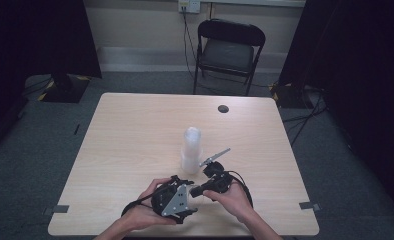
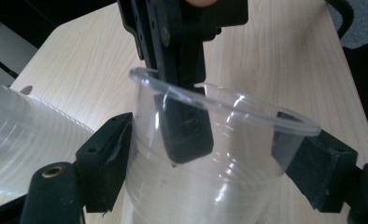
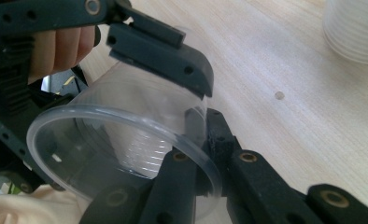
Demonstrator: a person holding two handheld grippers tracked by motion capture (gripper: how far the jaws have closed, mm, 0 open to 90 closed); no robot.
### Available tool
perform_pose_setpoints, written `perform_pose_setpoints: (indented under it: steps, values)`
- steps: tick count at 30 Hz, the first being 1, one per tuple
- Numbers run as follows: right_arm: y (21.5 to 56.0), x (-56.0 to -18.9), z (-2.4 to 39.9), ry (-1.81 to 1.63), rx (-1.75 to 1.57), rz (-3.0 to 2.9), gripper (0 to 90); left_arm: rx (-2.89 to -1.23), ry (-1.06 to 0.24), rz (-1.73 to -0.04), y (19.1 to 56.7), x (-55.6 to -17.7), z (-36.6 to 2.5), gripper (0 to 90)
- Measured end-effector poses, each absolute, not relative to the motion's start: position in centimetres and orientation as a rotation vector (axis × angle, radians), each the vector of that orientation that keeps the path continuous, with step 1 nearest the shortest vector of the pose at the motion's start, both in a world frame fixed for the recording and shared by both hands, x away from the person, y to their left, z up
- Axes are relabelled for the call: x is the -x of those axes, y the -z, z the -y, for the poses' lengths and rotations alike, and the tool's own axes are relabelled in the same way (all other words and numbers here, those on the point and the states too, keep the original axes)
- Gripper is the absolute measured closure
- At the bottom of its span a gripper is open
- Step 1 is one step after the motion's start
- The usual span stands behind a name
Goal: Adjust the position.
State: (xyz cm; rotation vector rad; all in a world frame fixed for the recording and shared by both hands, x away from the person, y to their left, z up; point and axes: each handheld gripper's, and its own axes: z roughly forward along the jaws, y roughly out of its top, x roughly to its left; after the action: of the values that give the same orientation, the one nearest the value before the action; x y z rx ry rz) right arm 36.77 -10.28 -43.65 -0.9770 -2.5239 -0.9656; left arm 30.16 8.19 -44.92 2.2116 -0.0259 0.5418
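Down at the lower edge of the high view, both hands in, forearms rising from the bottom. Left claw (image 1: pixel 177 200) wrapped around the body of a clear plastic cup (image 2: pixel 205 154), one pad on each side wall, pressing the cup between them. Right claw (image 1: pixel 208 186) pinched tight on that cup's rim, one jaw inside, one outside, wall trapped between. Cup itself held just above the worktop (image 1: pixel 135 135) at lower centre, between the two hands, lying tilted with its mouth toward the right claw's camera.

Further up, mid-frame: a stack of clear cups (image 1: pixel 191 150), upright on the pale wood-grain surface, just beyond the right claw. Worktop otherwise light, smooth, with rounded corners; small dark round grommet (image 1: pixel 223 108) near its far edge.

Beyond that, grey carpet all round. Black folding chair (image 1: pixel 228 52) at top centre, facing the worktop, cables trailing from a wall socket (image 1: pixel 189 5) behind it. Dark curtains hanging upper left and right.
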Motion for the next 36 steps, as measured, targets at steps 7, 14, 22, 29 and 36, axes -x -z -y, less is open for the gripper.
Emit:
perform_pose_setpoints:
  steps: [7, 14, 22, 29, 36]
  values:
    - [43.8, -36.7, 10.2, 0.967, 0.996, 2.517, 88.7, -2.208, -0.555, 0.024, 44.9, -30.0, -8.4, 27.2]
    - [43.5, -36.7, 10.3, 1.025, 1.042, 2.515, 86.9, -2.172, -0.561, -0.003, 44.9, -30.4, -8.8, 30.9]
    - [43.4, -36.8, 10.4, 1.073, 1.072, 2.502, 79.5, -2.144, -0.531, -0.048, 45.2, -30.6, -9.2, 32.3]
    - [43.1, -36.4, 10.4, 1.143, 1.072, 2.55, 74.1, -2.146, -0.5, -0.085, 45.2, -30.8, -9.2, 32.3]
    - [42.7, -36.2, 10.7, 1.205, 1.08, 2.56, 70.6, -2.113, -0.442, -0.144, 45.0, -31.2, -9.7, 32.4]
